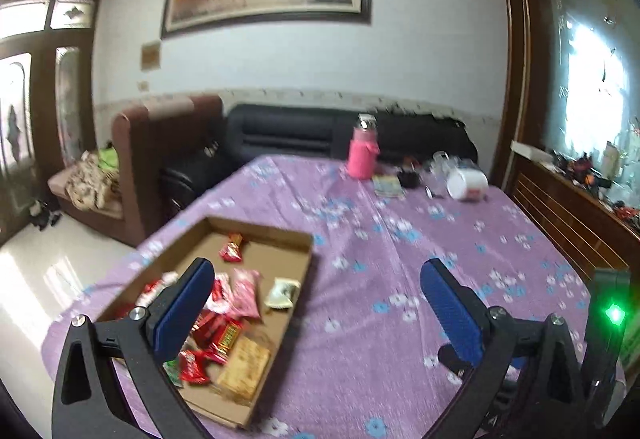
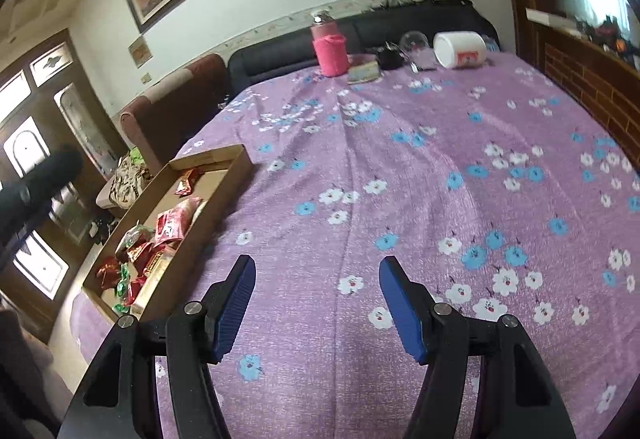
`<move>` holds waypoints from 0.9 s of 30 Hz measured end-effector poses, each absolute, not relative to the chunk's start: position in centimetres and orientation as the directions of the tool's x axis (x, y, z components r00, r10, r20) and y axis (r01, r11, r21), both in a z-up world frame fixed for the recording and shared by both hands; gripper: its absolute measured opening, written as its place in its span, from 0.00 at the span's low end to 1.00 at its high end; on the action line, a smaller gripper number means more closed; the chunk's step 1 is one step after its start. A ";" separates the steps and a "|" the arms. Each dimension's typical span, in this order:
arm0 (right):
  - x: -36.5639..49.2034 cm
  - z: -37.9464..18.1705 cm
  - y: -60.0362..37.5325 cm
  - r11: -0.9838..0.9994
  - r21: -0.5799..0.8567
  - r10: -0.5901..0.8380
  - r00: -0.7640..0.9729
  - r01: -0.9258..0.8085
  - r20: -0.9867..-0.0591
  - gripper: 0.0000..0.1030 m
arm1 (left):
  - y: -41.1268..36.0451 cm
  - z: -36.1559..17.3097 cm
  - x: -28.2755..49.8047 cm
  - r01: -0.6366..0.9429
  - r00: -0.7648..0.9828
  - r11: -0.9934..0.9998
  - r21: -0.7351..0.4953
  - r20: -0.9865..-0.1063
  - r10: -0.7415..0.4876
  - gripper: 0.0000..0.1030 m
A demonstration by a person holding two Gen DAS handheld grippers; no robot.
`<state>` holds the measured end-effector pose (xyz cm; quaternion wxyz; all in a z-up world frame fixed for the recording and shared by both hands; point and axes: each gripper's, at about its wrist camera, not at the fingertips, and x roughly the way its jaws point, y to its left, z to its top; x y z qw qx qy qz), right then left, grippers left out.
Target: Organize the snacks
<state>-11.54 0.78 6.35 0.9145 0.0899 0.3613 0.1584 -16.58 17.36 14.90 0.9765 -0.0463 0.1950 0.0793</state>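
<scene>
A shallow cardboard box (image 1: 280,235) lies at the table's left edge and holds several snack packets: red ones (image 1: 231,247), a pink one (image 1: 245,293), a pale one (image 1: 283,291) and a tan biscuit pack (image 1: 244,367). My left gripper (image 1: 316,281) is open and empty, its left finger over the box, its right finger over bare cloth. The box (image 2: 224,159) and snacks (image 2: 172,223) show at the left in the right wrist view. My right gripper (image 2: 318,273) is open and empty above the purple flowered tablecloth (image 2: 400,179), to the right of the box.
At the table's far end stand a pink bottle (image 1: 362,155), a small book (image 1: 387,186), a dark small object (image 1: 409,179), clear glassware (image 1: 440,165) and a tipped white jar (image 1: 466,183). A black sofa (image 1: 288,135), a brown chair (image 1: 160,143) and a wooden cabinet (image 1: 568,207) surround the table.
</scene>
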 end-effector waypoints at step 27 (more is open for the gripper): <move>-11.5 6.3 9.0 0.962 -0.006 0.188 0.677 -0.274 -0.712 0.72 | 26.0 10.0 -13.8 -0.307 0.769 0.941 -0.146 -0.620 0.155 1.00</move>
